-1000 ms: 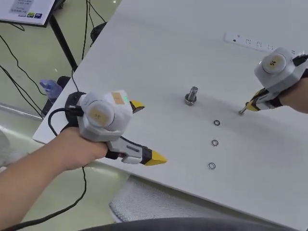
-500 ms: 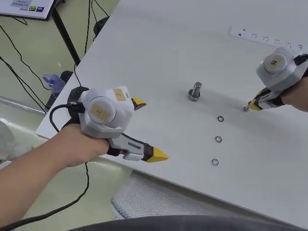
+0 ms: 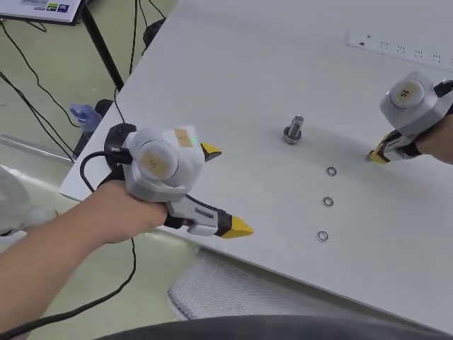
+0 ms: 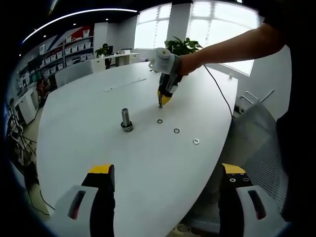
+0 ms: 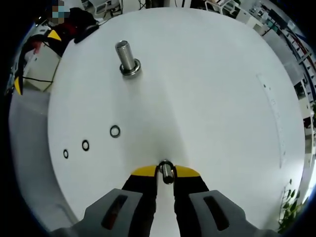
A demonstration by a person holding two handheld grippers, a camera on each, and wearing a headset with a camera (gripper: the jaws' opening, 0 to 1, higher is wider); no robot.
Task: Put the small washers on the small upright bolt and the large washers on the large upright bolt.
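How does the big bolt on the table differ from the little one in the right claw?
The big bolt stands free on the table, untouched; the little bolt is clamped in the shut right claw. The big bolt is thicker and taller than the little bolt. The big bolt shows a wider ring at its base; the little bolt's base is too small to tell. Both are grey metal and roughly upright.

White table (image 3: 233, 85), silver bolt (image 3: 294, 130) — yellow-tipped left hand-held gripper (image 3: 226, 188)
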